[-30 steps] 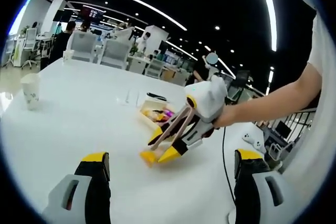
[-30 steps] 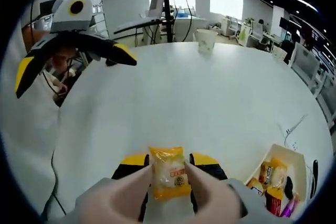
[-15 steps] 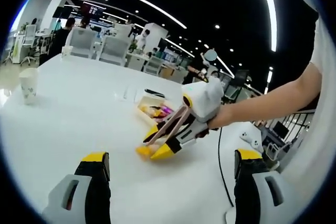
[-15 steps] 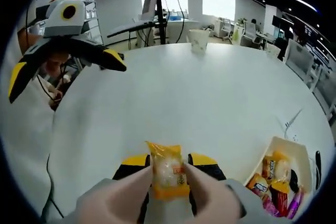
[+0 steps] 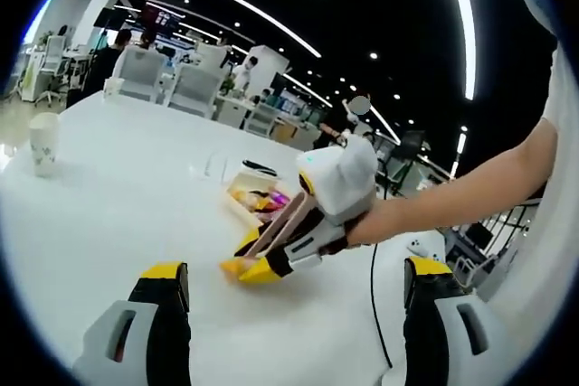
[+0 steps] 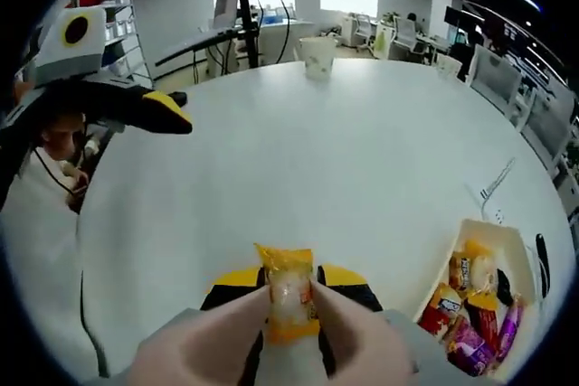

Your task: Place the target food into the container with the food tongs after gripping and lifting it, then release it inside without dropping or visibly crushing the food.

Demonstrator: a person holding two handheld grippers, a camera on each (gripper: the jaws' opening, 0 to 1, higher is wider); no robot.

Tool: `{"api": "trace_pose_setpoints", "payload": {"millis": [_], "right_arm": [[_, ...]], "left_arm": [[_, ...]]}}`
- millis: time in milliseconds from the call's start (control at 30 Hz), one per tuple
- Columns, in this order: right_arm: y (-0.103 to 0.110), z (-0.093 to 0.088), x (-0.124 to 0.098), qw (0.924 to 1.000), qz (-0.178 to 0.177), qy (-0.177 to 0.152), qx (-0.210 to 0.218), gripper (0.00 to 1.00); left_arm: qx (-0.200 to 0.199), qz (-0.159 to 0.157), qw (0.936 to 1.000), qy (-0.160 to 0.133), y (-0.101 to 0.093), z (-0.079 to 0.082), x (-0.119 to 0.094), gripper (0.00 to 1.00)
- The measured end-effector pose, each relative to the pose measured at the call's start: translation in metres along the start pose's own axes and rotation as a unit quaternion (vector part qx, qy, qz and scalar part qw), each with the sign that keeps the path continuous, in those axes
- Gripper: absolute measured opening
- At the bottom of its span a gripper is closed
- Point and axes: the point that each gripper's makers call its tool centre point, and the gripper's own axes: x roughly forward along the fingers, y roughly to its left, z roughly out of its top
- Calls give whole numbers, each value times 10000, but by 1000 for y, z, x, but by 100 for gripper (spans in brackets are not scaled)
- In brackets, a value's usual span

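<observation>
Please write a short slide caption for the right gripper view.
Right gripper holds tongs gripping a yellow snack packet near the snack tray.

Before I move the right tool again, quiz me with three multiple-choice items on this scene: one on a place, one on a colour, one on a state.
1. In the right gripper view, where is the tray of snacks?
A. lower right
B. upper left
C. top centre

2. What colour is the snack packet held in the tongs?
A. blue
B. orange-yellow
C. green

3. How is the left tool?
A. shut on a cup
B. shut on the packet
C. open, holding nothing

Answers:
1. A, the tray sits at the lower right on the white table.
2. B, the wrapper is orange-yellow.
3. C, its jaws stand wide apart in the left gripper view.
</observation>
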Motion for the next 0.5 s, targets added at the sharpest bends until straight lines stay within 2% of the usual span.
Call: {"api": "trace_pose_setpoints", "payload": {"millis": [100, 167, 233, 267, 500], "right_arm": [[2, -2, -1, 9996, -221, -28, 170, 21], [-1, -2, -2, 9983, -343, -68, 472, 21], [-6, -1, -3, 9947, -382, -90, 948, 21], [-9, -2, -5, 9898, -504, -89, 1328, 20], [-3, -3, -25, 9900, -648, -263, 1222, 20]], "left_arm": [[69, 24, 10000, -59, -5, 3, -5, 99], [103, 25, 9999, -102, -8, 3, -8, 99], [168, 40, 9998, -87, -10, 1, -10, 99], [225, 79, 9997, -42, -10, 0, -11, 99], [373, 107, 9990, -230, -19, 8, -22, 99]]}}
